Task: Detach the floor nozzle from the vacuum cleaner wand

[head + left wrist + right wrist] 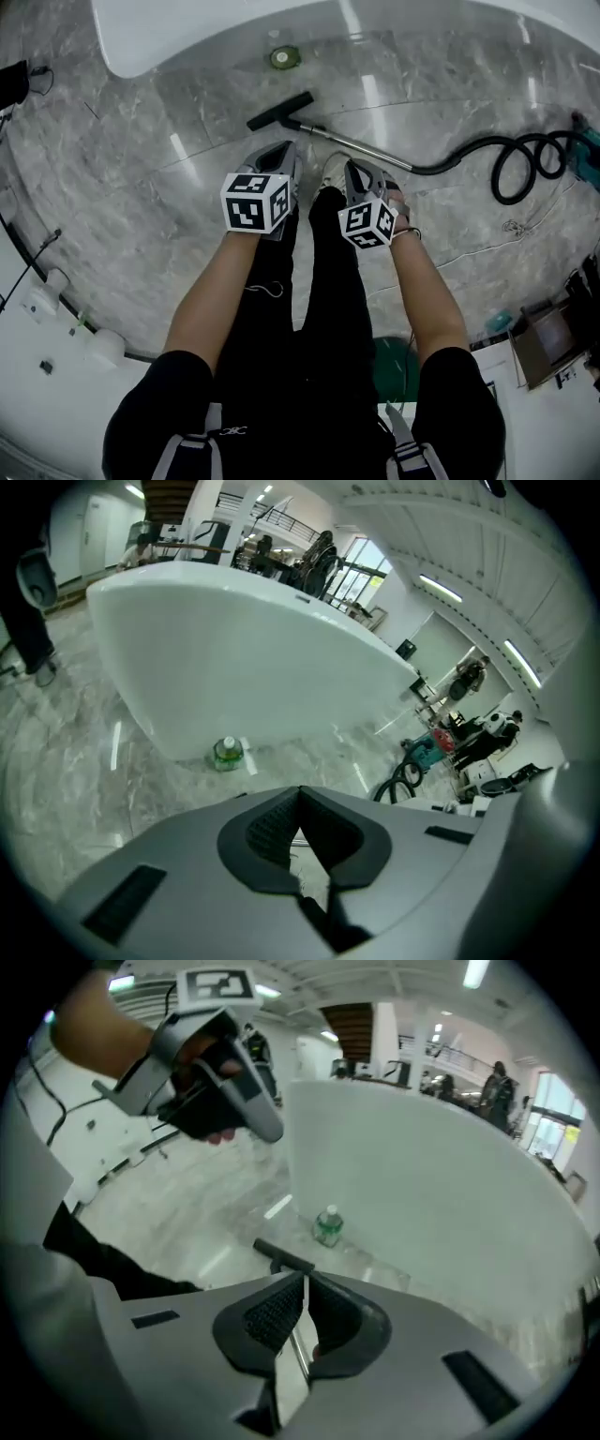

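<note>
**Nozzle and wand lying joined on the floor, both grippers closed on nothing**

Nozzle first: the black floor nozzle (279,110) is lying flat on the grey marble floor (141,150), ahead of the person's feet. It is sitting attached to the end of the metal wand (352,145). The wand is running from it toward the right of the head view. There a black hose (511,164) is taking over and looping in coils toward a teal vacuum body (589,155) at the picture's right edge.

Beyond the nozzle a green bottle (283,57) is standing upright on the floor, just beside the foot of a long white curved counter (216,28).

The person is holding both grippers out in front, above black trousers (323,281), each pointing steeply down at the floor. The left gripper (279,150) is hanging on the near side of the nozzle, apart from it. Its own view is showing its dark ribbed pads (272,832) pressed together at the tips with nothing between them. Only bare floor is showing through the slit beneath.

The right gripper (361,171) is hanging near the wand's middle without touching it. Its jaws are likewise meeting at the tips and gripping nothing. In its view the wand is appearing through the narrow slit below the pads, lying on the floor beyond, with the nozzle's black bar just past the tips. The same view is catching the left gripper up at the left, held in a hand.
</note>
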Motion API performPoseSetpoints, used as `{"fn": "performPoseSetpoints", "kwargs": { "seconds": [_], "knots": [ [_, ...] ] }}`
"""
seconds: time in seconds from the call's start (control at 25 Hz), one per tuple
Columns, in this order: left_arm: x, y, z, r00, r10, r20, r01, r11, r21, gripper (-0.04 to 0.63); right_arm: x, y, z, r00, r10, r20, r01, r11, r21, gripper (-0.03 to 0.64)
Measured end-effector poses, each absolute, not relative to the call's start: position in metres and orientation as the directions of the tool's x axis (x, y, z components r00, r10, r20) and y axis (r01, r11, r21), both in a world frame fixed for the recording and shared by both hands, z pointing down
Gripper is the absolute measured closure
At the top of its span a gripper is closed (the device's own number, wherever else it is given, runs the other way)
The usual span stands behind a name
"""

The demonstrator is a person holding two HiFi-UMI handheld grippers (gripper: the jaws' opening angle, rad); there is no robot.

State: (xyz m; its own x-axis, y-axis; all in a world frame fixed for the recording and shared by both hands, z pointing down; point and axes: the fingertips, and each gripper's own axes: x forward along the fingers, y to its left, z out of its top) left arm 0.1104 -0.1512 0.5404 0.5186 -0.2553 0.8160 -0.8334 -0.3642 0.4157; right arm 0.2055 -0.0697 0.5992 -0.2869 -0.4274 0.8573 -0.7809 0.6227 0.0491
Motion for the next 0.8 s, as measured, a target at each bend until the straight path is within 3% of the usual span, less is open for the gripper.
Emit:
{"fn": "performPoseSetpoints", "kwargs": {
  "seconds": [0.24,0.28,0.44,0.8],
  "knots": [
    [0.084,-0.116,0.647,0.449,-0.237,0.861,-0.890,-0.202,0.409,0.589,0.189,-0.038,0.788,-0.303,-0.199,0.932,-0.636,0.771,-0.043,0.603],
    [0.080,-0.111,0.663,0.443,-0.230,0.867,-0.894,-0.192,0.405,0.589,0.190,-0.036,0.815,-0.288,-0.173,0.942,-0.642,0.765,-0.056,0.572],
    [0.065,-0.082,0.715,0.431,-0.195,0.881,-0.900,-0.160,0.405,0.589,0.196,-0.027,0.910,-0.206,-0.087,0.975,-0.706,0.703,-0.086,0.345],
    [0.043,-0.054,0.770,0.419,-0.168,0.892,-0.897,-0.231,0.378,0.589,0.191,-0.003,1.035,-0.084,-0.011,0.996,-0.482,0.876,-0.031,0.339]
  ]
}}
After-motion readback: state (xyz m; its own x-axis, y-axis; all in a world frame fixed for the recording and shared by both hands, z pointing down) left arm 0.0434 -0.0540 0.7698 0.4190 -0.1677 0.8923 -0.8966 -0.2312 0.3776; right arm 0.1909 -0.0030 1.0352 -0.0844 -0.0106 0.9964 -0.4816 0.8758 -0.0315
